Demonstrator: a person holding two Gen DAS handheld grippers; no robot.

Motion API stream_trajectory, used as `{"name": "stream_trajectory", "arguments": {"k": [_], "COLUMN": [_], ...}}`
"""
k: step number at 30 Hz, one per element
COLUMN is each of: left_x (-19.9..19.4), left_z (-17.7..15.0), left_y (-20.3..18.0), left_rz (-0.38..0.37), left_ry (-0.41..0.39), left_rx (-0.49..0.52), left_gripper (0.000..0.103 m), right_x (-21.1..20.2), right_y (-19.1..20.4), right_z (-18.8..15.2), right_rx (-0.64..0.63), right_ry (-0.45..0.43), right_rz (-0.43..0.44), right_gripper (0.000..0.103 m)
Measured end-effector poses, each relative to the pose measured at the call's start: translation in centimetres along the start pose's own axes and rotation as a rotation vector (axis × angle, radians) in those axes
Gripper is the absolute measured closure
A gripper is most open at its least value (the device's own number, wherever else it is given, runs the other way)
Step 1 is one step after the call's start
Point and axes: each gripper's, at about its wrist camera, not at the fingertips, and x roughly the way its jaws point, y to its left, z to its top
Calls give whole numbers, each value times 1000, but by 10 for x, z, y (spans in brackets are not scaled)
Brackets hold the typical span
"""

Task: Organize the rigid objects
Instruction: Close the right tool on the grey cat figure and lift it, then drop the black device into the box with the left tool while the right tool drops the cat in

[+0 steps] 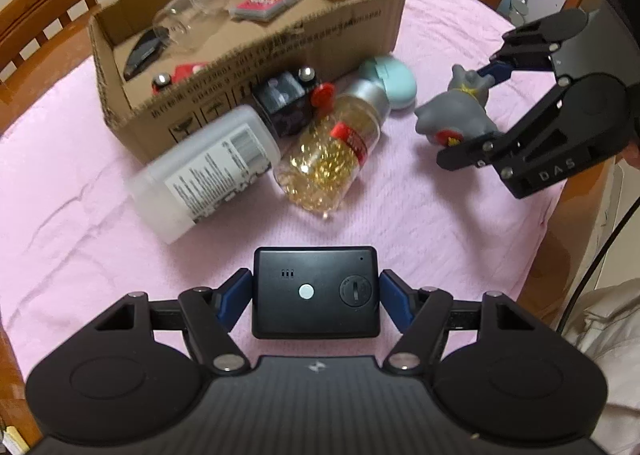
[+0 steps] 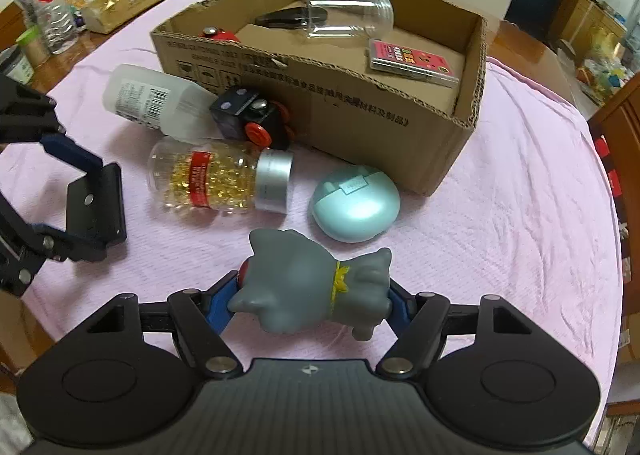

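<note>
Toy figure (image 2: pixel 316 287), grey with a yellow collar, lies crosswise between the fingers of my right claw (image 2: pixel 312 305). Its long axis runs left to right in the right wrist view, head end with the red spot against the left blue pad (image 2: pixel 219 305), hind end against the right one. Both pads touch it, so the right claw is closed on the toy, partly spread to its length. From the left wrist view the toy looks lifted just off the pink cloth (image 2: pixel 500 215), though I cannot be sure.

Black box-shaped device (image 1: pixel 315 291) sits square between the fingers of my left claw (image 1: pixel 316 297), its flat face with a round white button turned up to the camera. Its longer side runs across the claw, from pad to pad. Left pad (image 1: pixel 236 297) touches its left edge; the right pad appears to touch too, so I read a grip, claw at mid width.

Cardboard box (image 2: pixel 360 111) stands farther back on the tabletop, open side up, with a clear jar (image 2: pixel 346 15) lying on its side and a red card pack (image 2: pixel 412 61) inside. Just in front of the box: white bottle (image 2: pixel 154 97), capsule bottle (image 2: pixel 220 179) with its silver cap pointing right, black wheeled block (image 2: pixel 248 115), teal oval case (image 2: pixel 355 209). All lie ahead of both claws, apart from them.
</note>
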Motion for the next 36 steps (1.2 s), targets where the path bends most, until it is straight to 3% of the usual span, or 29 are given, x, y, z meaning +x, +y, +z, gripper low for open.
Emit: {"name": "stream_trajectory", "arguments": {"k": [9, 18, 27, 35, 36], "left_x": [-39, -63, -37, 1, 3], "left_z": [24, 84, 145, 162, 161], "left_y": [-2, 14, 54, 84, 87], "left_rz": [20, 81, 143, 201, 207], "left_ry": [-63, -175, -223, -189, -190], "left_rx": [-27, -54, -117, -184, -199], "left_gripper": [34, 34, 34, 34, 30], "right_x": [-44, -74, -71, -57, -56], "right_y": [-11, -24, -42, -54, -55], "right_z": [16, 59, 98, 114, 116], "right_rx": [-43, -108, -105, -84, -86], "right_ry": [-63, -172, -229, -217, -215], "right_rz": [69, 70, 60, 59, 59], "right_gripper": [26, 26, 26, 26, 26]}}
